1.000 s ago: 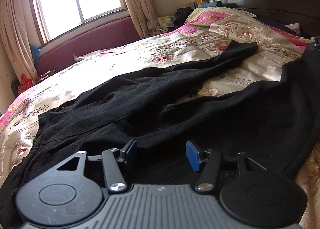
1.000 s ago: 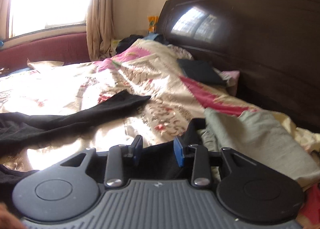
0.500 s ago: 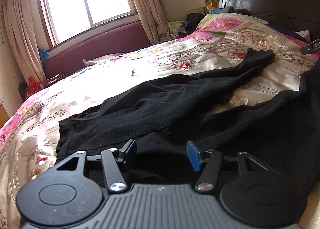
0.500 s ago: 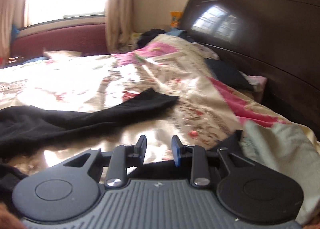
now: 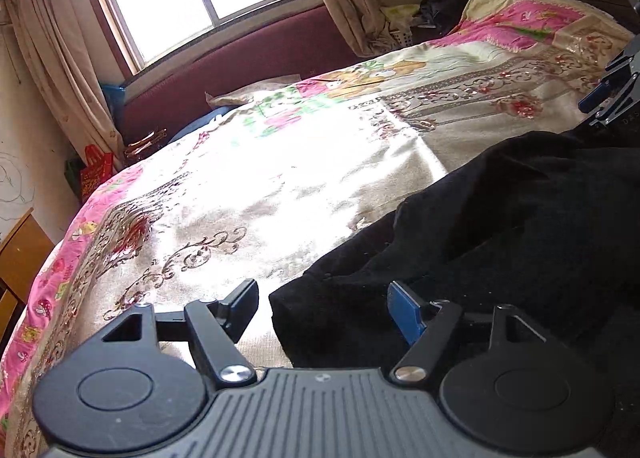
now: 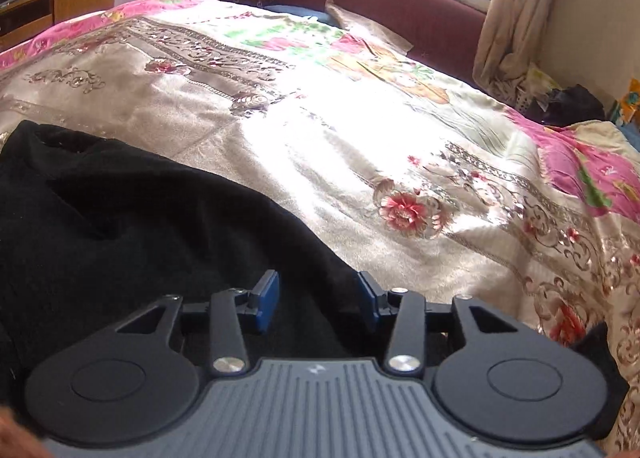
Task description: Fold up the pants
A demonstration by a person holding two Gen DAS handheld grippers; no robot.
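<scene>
Both grippers, left [image 5: 322, 312] and right [image 6: 318, 300], hover with jaws apart over the pants [image 5: 500, 226], likely lining up on edges to pinch for a fold

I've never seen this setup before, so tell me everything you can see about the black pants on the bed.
The black pants are a soft, matte, slightly fuzzy knit, lying rumpled in loose folds on the shiny floral bedspread. One squared edge sits between the open fingers of the left gripper; the right gripper, also open, hovers over another edge. Neither visibly pinches the cloth.
</scene>
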